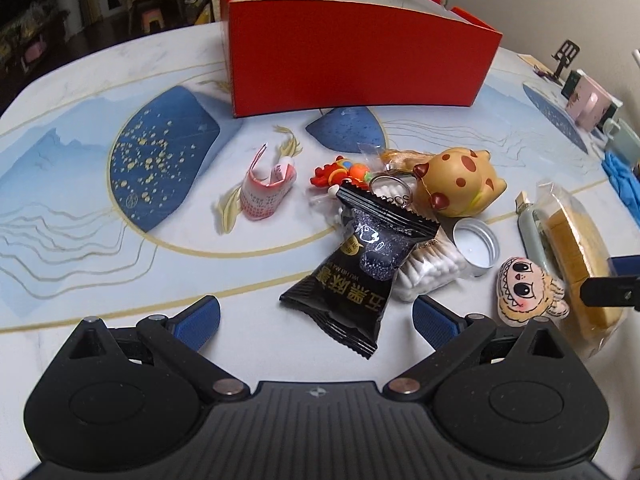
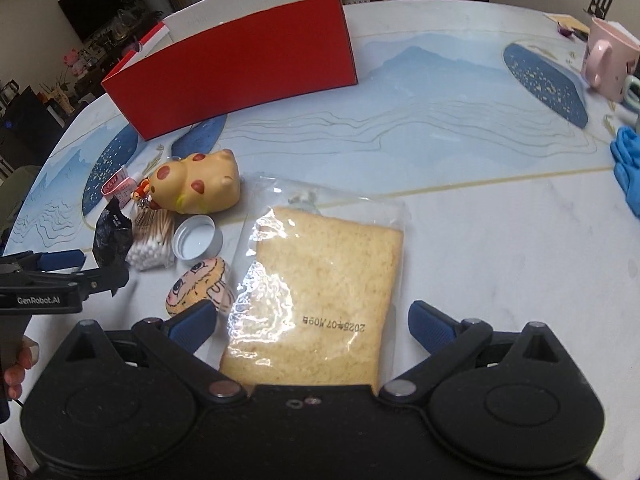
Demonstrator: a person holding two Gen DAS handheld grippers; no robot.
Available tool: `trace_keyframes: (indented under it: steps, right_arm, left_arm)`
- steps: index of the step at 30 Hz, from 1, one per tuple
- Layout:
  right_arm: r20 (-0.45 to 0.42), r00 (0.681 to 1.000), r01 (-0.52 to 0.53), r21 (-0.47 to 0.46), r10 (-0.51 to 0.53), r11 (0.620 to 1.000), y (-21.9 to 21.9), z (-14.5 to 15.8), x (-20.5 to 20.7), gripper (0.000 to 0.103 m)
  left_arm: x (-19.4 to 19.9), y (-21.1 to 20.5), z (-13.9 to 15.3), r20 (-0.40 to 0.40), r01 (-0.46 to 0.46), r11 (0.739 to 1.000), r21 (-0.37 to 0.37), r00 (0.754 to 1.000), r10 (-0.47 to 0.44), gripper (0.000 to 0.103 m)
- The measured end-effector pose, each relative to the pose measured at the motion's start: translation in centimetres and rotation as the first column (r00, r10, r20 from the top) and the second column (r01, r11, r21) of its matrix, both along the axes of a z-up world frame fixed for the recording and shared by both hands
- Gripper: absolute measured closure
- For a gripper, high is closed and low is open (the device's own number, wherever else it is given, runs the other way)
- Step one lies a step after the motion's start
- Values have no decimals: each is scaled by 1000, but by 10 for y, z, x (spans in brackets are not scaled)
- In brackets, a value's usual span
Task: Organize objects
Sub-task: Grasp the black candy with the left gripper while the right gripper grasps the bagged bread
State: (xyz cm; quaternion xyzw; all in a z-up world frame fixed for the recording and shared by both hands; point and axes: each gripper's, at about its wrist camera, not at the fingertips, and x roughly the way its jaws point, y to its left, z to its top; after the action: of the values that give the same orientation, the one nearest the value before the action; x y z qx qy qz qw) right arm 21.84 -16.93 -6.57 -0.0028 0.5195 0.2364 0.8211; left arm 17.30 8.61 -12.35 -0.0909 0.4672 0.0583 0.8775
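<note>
A red box (image 1: 352, 60) stands open at the back of the table; it also shows in the right wrist view (image 2: 236, 68). In front lies a pile: a black snack packet (image 1: 356, 272), a cotton swab bag (image 1: 428, 272), a spotted yellow toy (image 1: 460, 184), a metal lid (image 1: 476, 246), a cartoon face patch (image 1: 528, 292), a red figure (image 1: 336, 174) and a pink folded packet (image 1: 268, 192). My left gripper (image 1: 316, 316) is open, the black packet's lower end between its fingers. My right gripper (image 2: 312, 326) is open astride a bagged bread slice (image 2: 324, 296).
A pink mug (image 2: 608, 60) and a blue cloth (image 2: 628, 168) sit at the table's right edge. A phone stand (image 1: 564, 60) is at the back right. The left gripper shows in the right wrist view (image 2: 60, 276) beside the pile.
</note>
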Motion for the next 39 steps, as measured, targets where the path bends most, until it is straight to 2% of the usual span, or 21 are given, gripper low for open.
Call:
trace_keyframes:
  steps: [9,12,16,18,21,28,39]
  right_arm:
    - [-26,1000,-6,18,7,1000,0,0,0,11]
    - [-26,1000,-6,19,7,1000,0,0,0,13]
    - [-24,1000,-6,17,7,1000,0,1,0,16]
    - [-26,1000,-3,19,4,1000,-1,1,0,18]
    - [-28,1000,2,21,-1,1000,-2,2,0,19]
    - [-22,1000,2,13,-2,1000,-2,5,-1,27]
    - [18,1000,-18,14,17,1000,-3,19,-7,29]
  left_arm:
    - [3,-2,3,34,15,1000,11,999,-15,2]
    - [3,-5,6,45,36,999,13,998,-37,12]
    - [2,-12,10,57,80,996,27,995,-81,33]
    - [2,-16,11,56,92,995,41,994,-94,36]
    - [2,-17,12,52,104,994,30,993,-105,50]
    - [1,-19,16,36,89,996,29,995,-90,54]
    - [-7,-11,27,48,34,999,-27,998,-32,57]
